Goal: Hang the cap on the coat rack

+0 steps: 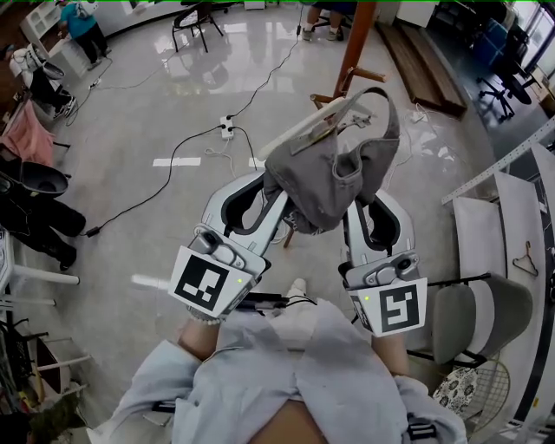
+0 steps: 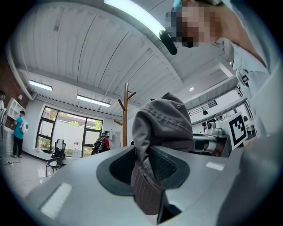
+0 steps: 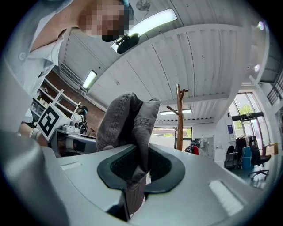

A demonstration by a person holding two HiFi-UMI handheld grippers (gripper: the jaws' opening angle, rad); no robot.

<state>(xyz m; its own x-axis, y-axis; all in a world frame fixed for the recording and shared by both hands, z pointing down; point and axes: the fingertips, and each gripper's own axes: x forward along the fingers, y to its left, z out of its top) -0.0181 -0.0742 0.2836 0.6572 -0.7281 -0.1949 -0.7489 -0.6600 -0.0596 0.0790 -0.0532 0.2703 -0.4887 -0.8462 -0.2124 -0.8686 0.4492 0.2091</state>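
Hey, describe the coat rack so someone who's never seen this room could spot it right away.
Look across the shiny pale floor, straight past the grey cap held up in front. The coat rack is the upright reddish-brown wooden pole with short angled branch pegs, the only bare wooden post among black office chairs.

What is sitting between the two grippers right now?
The grey fabric cap spans the gap in the head view, with the left gripper and the right gripper each shut on one edge of it.
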